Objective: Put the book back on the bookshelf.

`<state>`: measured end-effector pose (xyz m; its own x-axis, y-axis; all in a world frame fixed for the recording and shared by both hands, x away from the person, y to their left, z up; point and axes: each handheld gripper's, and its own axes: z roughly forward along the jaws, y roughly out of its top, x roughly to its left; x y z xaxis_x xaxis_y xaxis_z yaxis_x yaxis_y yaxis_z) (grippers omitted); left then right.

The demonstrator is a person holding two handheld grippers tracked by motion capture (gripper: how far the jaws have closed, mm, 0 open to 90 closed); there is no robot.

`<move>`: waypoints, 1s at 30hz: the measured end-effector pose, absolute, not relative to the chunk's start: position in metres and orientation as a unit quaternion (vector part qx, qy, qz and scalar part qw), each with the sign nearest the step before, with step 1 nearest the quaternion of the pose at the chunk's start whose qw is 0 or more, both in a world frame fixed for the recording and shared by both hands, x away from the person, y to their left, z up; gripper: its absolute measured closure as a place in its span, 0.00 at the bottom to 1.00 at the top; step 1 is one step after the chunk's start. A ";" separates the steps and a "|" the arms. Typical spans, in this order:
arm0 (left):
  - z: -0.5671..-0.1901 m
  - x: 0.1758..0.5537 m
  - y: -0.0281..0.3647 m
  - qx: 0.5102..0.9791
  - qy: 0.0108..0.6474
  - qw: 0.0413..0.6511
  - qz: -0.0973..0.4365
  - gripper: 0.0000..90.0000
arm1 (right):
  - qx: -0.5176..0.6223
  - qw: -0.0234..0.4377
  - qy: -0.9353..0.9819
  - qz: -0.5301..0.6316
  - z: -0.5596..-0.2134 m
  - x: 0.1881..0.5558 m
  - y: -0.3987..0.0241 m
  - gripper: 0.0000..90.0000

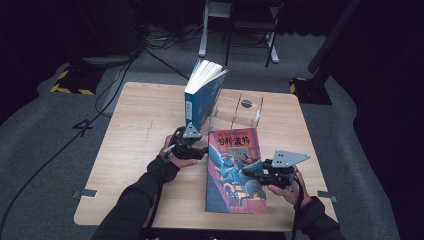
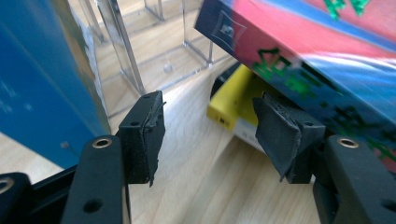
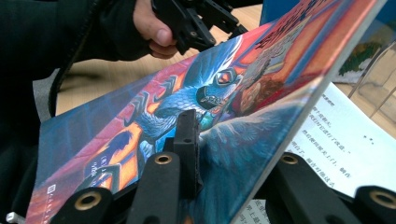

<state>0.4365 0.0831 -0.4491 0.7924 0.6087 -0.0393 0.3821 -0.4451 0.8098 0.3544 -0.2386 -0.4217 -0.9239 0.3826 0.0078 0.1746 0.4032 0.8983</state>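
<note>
A book with a red and blue illustrated cover (image 1: 232, 170) lies front and centre on the wooden table (image 1: 135, 130). My right gripper (image 1: 256, 176) is shut on its right edge. In the right gripper view one finger (image 3: 187, 135) presses on the cover (image 3: 140, 121) while the other sits under it, and the gripper (image 3: 233, 151) holds that edge raised. My left gripper (image 1: 196, 146) hovers at the book's upper left corner. It (image 2: 210, 126) is open, with bare table between the pads. The book's spine (image 2: 299, 60) is just right of it.
A blue book (image 1: 200, 92) stands upright, leaning by a clear acrylic stand (image 1: 240, 110) at the back. A yellow object (image 2: 233, 100) lies under the illustrated book's spine. A white printed page (image 3: 341, 140) shows beneath the raised edge. The blue cover (image 2: 42, 84) is close on the left gripper's left.
</note>
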 end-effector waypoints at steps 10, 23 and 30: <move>-0.433 0.446 0.080 0.826 0.281 0.478 0.103 0.60 | 0.156 0.114 0.822 0.536 -0.409 0.349 -0.245 0.82; -0.391 0.453 0.075 0.820 0.232 0.515 0.093 0.92 | 0.136 0.146 0.809 0.553 -0.392 0.347 -0.248 0.82; -0.373 0.452 0.075 0.825 0.210 0.514 0.103 1.00 | 0.132 0.170 0.812 0.543 -0.389 0.347 -0.243 0.82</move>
<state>0.4523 0.0754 -0.3731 0.8904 0.4530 -0.0452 0.2404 -0.3835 0.8917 0.3467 -0.2435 -0.3891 -0.9076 0.3987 -0.1319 0.0308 0.3764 0.9260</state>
